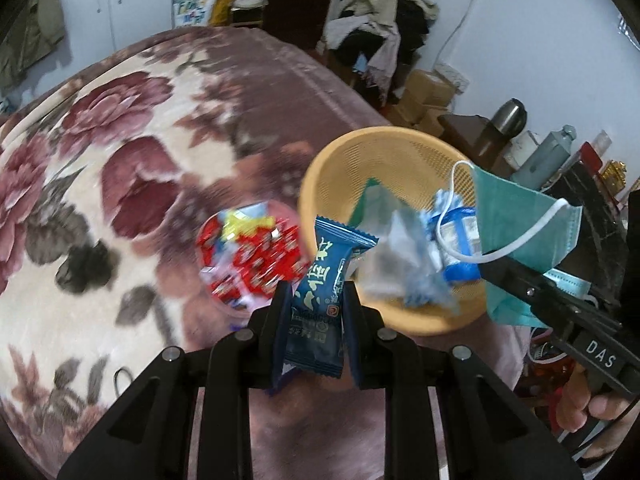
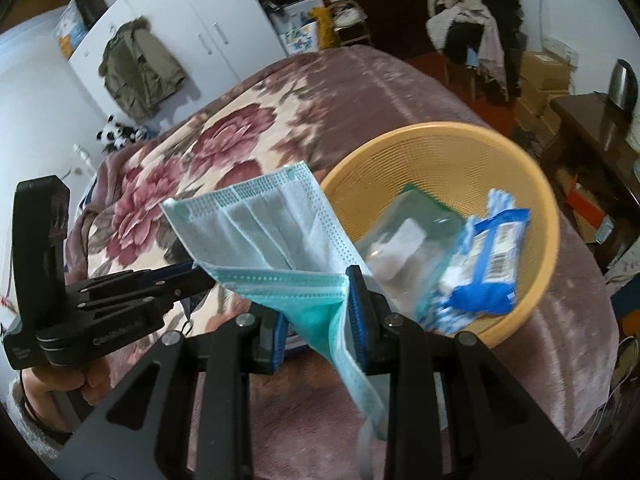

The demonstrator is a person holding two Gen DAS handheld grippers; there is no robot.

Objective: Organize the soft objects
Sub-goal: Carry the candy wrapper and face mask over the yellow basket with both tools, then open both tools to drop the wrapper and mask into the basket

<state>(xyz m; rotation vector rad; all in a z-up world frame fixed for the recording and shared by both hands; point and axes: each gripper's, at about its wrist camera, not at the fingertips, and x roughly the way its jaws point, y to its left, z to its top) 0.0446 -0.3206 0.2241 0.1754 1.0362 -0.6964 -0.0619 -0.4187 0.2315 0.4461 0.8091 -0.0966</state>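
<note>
My left gripper (image 1: 318,294) is shut on a dark blue snack packet (image 1: 320,280) that stands upright between the pads, over the flowered blanket (image 1: 132,184). Just beyond it lies a pink tub of red candies (image 1: 248,256). At the right stands a yellow mesh basket (image 1: 320,168) holding a clear bag (image 1: 396,256) and a blue-white tissue pack (image 1: 460,240). My right gripper (image 2: 318,304) is shut on a light blue face mask (image 2: 272,232), held beside the basket (image 2: 440,130). In the left wrist view the mask (image 1: 520,216) hangs over the basket's right rim.
The bed fills most of both views. Past its far corner stand a chair heaped with clothes (image 2: 476,28), cardboard boxes (image 2: 540,80) and a dark wooden table (image 2: 580,132) with a kettle. White wardrobes (image 2: 192,40) line the back wall. A small black loop (image 1: 120,380) lies on the blanket.
</note>
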